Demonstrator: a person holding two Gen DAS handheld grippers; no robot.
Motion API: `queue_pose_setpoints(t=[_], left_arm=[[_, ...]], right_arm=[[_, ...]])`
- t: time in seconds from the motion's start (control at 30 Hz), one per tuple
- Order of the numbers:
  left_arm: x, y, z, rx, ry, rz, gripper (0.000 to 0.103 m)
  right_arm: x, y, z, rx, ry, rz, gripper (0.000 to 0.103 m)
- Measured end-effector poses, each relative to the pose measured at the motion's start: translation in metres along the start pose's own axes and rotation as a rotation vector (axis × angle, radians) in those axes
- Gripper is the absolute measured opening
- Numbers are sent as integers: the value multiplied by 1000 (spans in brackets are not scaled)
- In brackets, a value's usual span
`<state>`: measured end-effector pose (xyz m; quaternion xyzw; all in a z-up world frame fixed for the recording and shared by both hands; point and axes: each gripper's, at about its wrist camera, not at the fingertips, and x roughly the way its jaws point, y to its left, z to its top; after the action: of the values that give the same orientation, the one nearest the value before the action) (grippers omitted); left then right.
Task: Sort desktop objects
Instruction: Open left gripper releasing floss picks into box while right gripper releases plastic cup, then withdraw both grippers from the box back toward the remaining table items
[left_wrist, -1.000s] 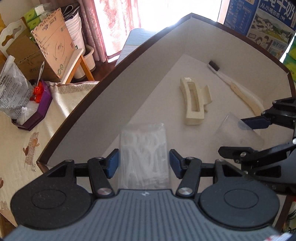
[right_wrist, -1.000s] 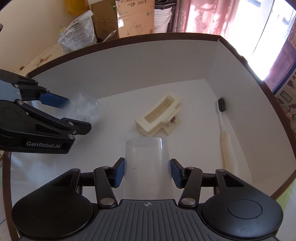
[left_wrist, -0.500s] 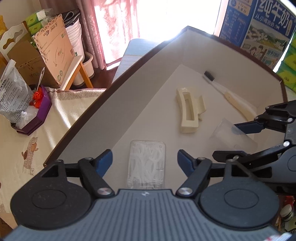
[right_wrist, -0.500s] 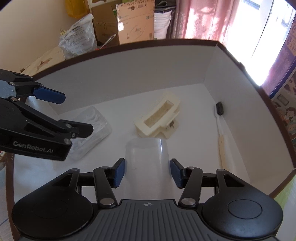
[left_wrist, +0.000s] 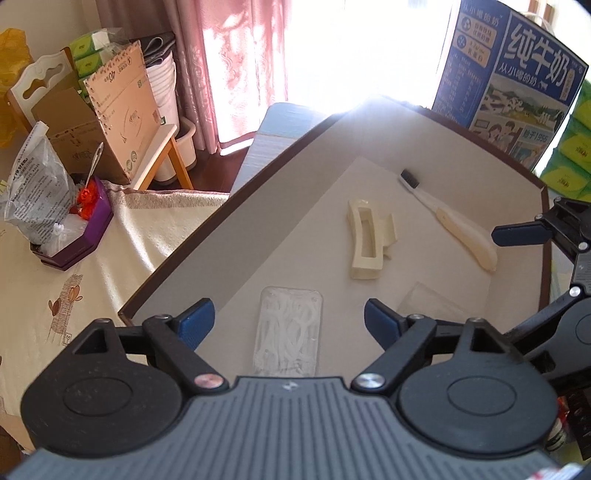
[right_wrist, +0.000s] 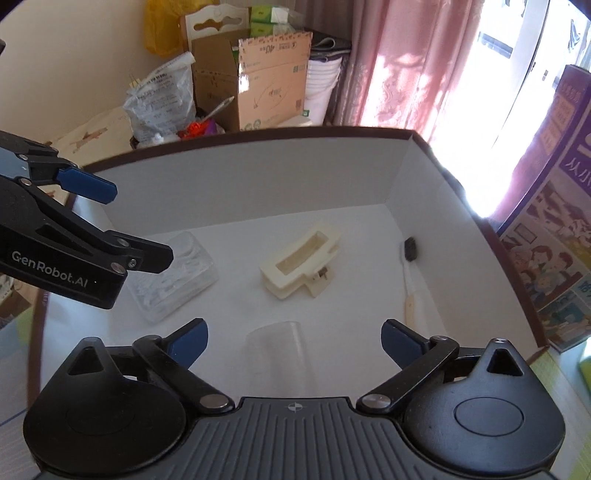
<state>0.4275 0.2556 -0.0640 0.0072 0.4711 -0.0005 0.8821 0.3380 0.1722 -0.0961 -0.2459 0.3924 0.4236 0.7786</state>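
Box (right_wrist: 258, 192): holds floss case (left_wrist: 290, 328), clip (left_wrist: 365, 240), toothbrush (left_wrist: 454, 221), cup (right_wrist: 280, 358).
Left claw (left_wrist: 282, 321): spread, empty.
Right claw (right_wrist: 293, 338): spread, empty.
Left: nothing visible.

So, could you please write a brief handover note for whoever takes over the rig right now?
Left claw: open, holding nothing, above the clear floss-pick case.
Right claw: open, holding nothing, above the clear cup, which lies on its side.
In the white box: case, cup, cream hair clip and toothbrush, all lying apart.
Done: those four are in the box.
Left: lift both claws clear; check the tablecloth outside for further items to sort.
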Motion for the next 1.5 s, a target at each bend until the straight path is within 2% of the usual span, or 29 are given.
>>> queue_pose_setpoints(t=[0.23, 0.4, 0.7, 1.17, 1.5], left_arm=[[-27, -2, -7, -23, -37, 6, 86], [-58, -8, -17, -37, -80, 17, 91], [-112, -22, -41, -53, -150, 48, 91], [-198, -64, -108, -84, -217, 44, 91], [-234, -97, -161, -86, -205, 26, 91]], right_arm=[[-27, -2, -8, 40, -60, 9, 99], [-53, 2, -19, 57, -107, 12, 99], [-103, 10, -35, 100, -186, 7, 101], [-192, 36, -107, 156, -269, 30, 101], [-239, 56, -155, 165, -295, 30, 101]])
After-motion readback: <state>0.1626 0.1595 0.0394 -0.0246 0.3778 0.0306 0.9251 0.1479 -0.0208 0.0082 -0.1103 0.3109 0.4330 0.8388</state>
